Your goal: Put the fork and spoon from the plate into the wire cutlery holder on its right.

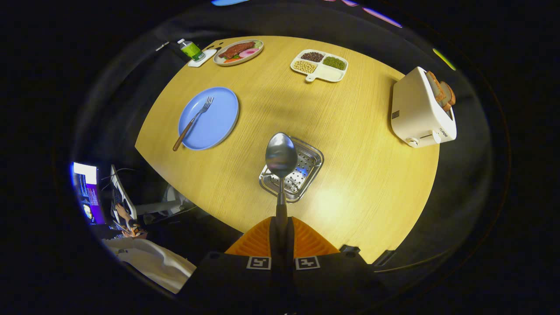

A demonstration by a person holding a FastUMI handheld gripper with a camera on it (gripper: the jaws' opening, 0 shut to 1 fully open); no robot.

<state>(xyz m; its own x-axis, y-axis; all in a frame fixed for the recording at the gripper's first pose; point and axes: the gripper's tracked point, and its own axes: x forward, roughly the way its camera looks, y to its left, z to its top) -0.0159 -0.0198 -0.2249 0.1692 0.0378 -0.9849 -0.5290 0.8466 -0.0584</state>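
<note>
Your claw (281,238) pinches the spoon (281,159) by its handle, bowl above the holder (306,173); release off-centre and it may hit the rim and fall onto the desk (358,131)

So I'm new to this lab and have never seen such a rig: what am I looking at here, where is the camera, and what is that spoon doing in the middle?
There is no robot arm here. A person carries a hand-held gripper, and the camera rides on it, looking forward along its two orange fingers. That makes the view round and bent.

The fingers are shut on the handle of a spoon, whose bowl points away, above a perforated metal cutlery holder on the wooden table.

Beyond and to the left lies a blue plate with a fork still on it. Farther off are a plate of food, a small green bottle, a divided dish of beans, and a white toaster with bread in it.

A person sits at a screen beside the table.
</note>
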